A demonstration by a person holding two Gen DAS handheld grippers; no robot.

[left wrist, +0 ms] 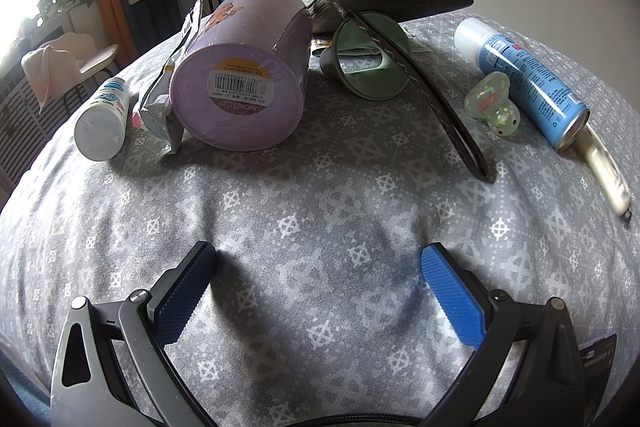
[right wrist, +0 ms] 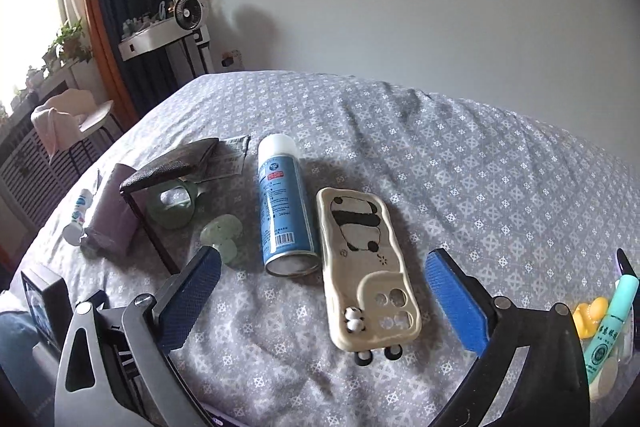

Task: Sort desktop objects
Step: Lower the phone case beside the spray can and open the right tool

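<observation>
Landmark: blue spray can point(right wrist: 282, 205), lying on its side on the grey patterned bedspread point(right wrist: 460, 163).

- Left gripper point(left wrist: 318, 259): jaws standing wide, gripping nothing, hovering over bare bedspread well short of the can.
- Right gripper point(right wrist: 322, 265): jaws standing wide, gripping nothing; the can's base and the lower end of the case are showing between its fingers.
- Panda phone case point(right wrist: 366, 267): lying flat just right of the can.
- Green glitter trinket point(right wrist: 222, 233): resting just left of the can.
- Green ring holder point(right wrist: 172, 205): sitting further left, under the brown strapped pouch point(right wrist: 172, 165).
- Purple canister point(left wrist: 244, 75): lying on its side left of the holder, barcode facing the left camera.
- Crumpled foil packet point(left wrist: 164, 107): touching the canister's left side.
- Small white bottle point(left wrist: 102, 119): lying furthest left of the can.
</observation>
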